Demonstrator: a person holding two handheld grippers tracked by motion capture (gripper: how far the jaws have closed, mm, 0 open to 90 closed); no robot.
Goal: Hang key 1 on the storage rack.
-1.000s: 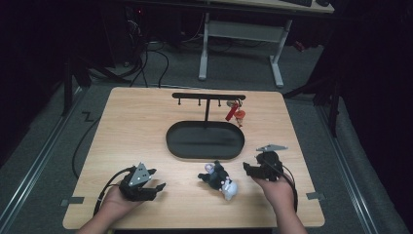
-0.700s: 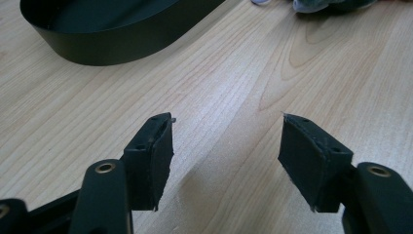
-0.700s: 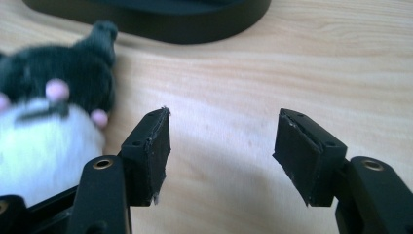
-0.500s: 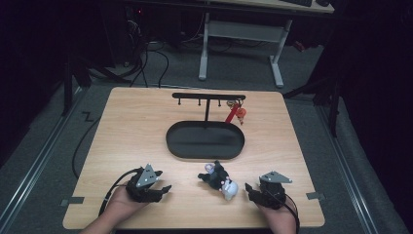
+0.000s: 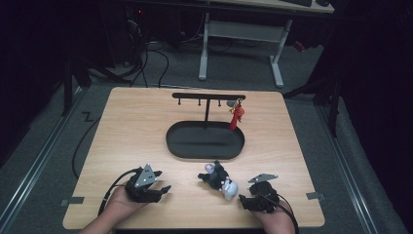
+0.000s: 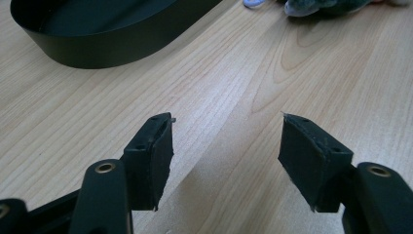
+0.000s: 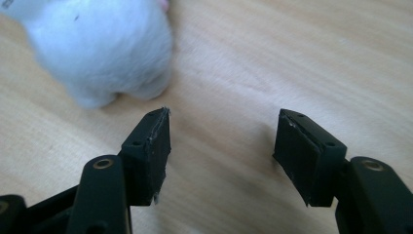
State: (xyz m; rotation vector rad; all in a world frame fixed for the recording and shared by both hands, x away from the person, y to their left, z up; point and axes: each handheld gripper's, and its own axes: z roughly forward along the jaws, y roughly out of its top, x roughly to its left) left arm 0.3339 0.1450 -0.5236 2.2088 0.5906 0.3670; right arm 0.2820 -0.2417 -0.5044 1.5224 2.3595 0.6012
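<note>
the left gripper (image 5: 163, 189) rests low over the near left of the worktop (image 5: 126, 126), held in a hand (image 5: 119, 207) that comes in from the bottom edge. in the left gripper view its jaws stand apart with only bare wood between them; nothing is held. ahead of them in that view lies the black tray (image 6: 97, 29), and the plush toys (image 6: 321, 6) show at the top edge.

the right gripper (image 5: 243, 201) sits at the near right, in the other hand (image 5: 275, 219). its jaws are wide too, with nothing between them, as the right gripper view shows. the white plush (image 7: 100, 48) lies just beyond the left jaw in that view, close to its tip but apart from it.

in the high view the plush toys (image 5: 217, 178), a dark one and a white one (image 5: 229, 186) touching each other, lie on the worktop between the two grippers, nearer the right one, just in front of the tray (image 5: 204, 141). the tray is oval and sits mid-worktop. a black rack (image 5: 208, 97) with small hooks rises from it, and a red charm (image 5: 236, 116) hangs from the hook at the rack's right end, over the tray's right edge.
</note>
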